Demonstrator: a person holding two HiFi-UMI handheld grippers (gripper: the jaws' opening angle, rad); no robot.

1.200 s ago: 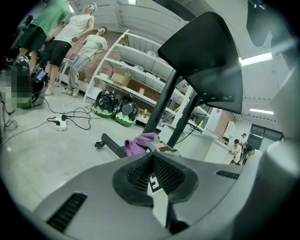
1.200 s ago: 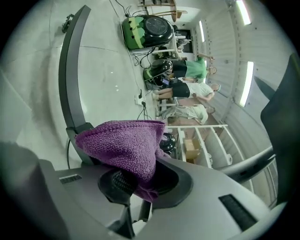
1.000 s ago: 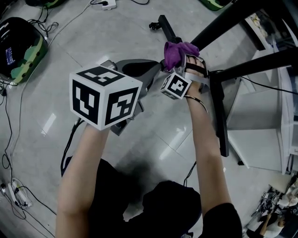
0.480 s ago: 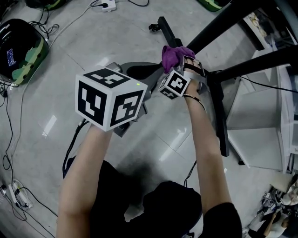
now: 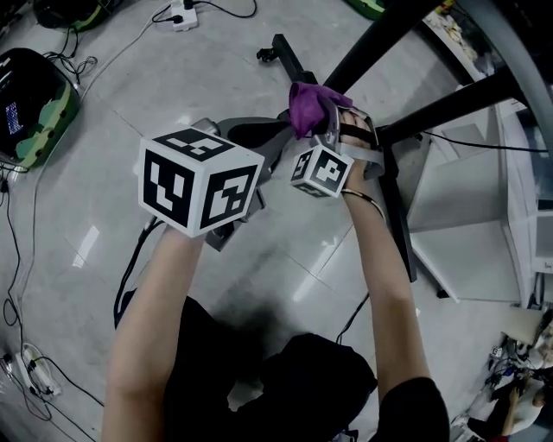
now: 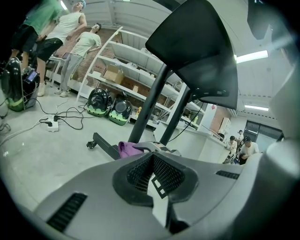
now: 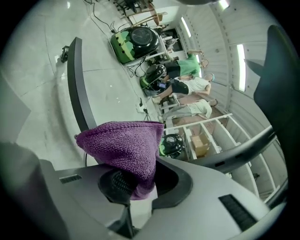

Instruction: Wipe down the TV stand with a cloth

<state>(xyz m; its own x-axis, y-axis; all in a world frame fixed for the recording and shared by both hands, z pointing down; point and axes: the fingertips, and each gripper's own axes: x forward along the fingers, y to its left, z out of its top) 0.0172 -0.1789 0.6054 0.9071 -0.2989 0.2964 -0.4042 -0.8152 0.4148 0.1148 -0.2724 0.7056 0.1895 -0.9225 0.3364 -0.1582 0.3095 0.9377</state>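
My right gripper is shut on a bunched purple cloth, which it holds against the black TV stand where the floor leg meets the slanted posts. The right gripper view shows the cloth pinched between the jaws of the right gripper, with the stand's leg behind it. My left gripper is shut on nothing and hangs just left of the cloth. Its marker cube hides its jaws in the head view. A dark screen panel sits high on the posts.
Green and black bags lie at the far left by a power strip and loose cables. A white cabinet stands right of the stand. Shelving and several people are in the background.
My right gripper has slid the cloth a little up and to the left along the stand. The left gripper has stayed close to where it was.
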